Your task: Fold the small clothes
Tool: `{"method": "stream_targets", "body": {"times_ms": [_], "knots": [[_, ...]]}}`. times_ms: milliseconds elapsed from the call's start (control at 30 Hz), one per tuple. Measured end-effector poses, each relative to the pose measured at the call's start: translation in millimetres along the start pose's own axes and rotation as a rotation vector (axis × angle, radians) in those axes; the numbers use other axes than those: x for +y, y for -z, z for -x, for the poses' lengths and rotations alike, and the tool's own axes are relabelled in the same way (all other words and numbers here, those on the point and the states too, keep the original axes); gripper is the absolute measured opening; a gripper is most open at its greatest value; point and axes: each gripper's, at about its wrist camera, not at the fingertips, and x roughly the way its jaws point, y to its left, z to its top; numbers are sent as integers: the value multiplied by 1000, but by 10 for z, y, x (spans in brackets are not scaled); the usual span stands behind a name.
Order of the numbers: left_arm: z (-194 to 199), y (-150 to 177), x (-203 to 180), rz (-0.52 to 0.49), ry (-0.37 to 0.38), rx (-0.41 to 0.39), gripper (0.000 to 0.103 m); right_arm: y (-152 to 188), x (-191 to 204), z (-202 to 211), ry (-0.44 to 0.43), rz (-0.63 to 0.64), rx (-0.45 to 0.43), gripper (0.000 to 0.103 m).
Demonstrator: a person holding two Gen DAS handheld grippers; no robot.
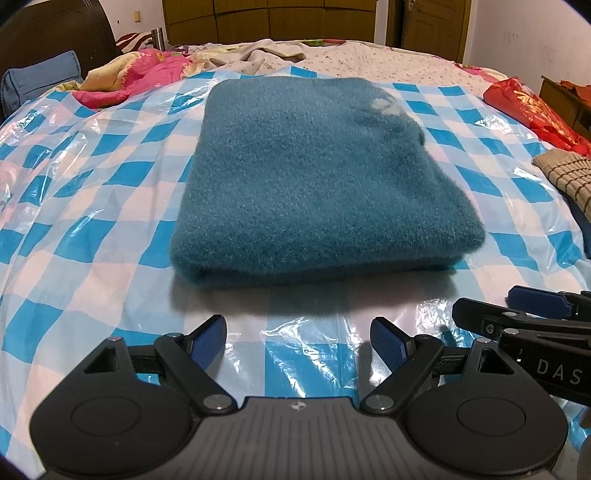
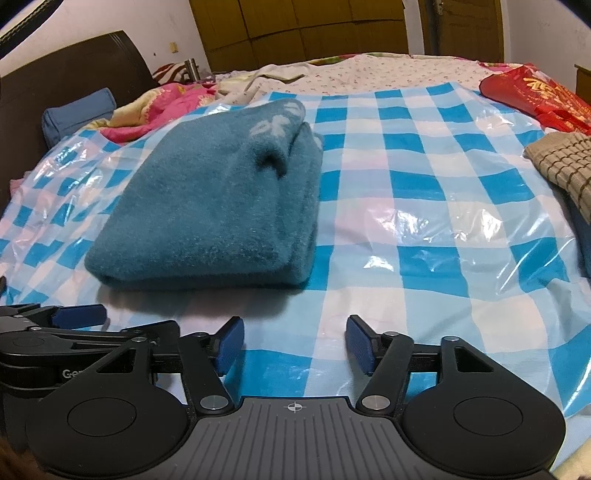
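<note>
Home bedroom, wide bed under a blue-and-white checked plastic sheet [image 2: 424,192], dark headboard [image 2: 74,70] far left, rumpled pink quilt [image 1: 147,70], blue pillow [image 1: 40,81], wooden wardrobe doors [image 2: 295,29] and perhaps a room door beyond

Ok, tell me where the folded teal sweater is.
The folded teal sweater lies on the checked plastic sheet, centre of the left wrist view, left of the beige checked garment.

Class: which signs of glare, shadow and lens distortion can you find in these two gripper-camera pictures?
Left wrist view: glare streaks on the checked plastic sheet; the folded teal garment casts a shadow on the sheet at its near edge; dark corners from the fisheye lens. Right wrist view: bright glare patches on the sheet right of the garment; the bed bulges into a curve.
</note>
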Motion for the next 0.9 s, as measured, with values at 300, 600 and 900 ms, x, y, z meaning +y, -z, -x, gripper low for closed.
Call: {"method": "stream_targets", "body": {"times_ms": [300, 600, 900], "knots": [[8, 9, -33, -18, -12, -5, 95, 0, -7, 12, 2, 5, -2, 64], [21, 11, -45, -26, -16, -9, 95, -2, -21, 20, 5, 8, -1, 66], [44, 16, -32, -23, -7, -15, 95, 19, -44, 23, 17, 14, -2, 69]]}}
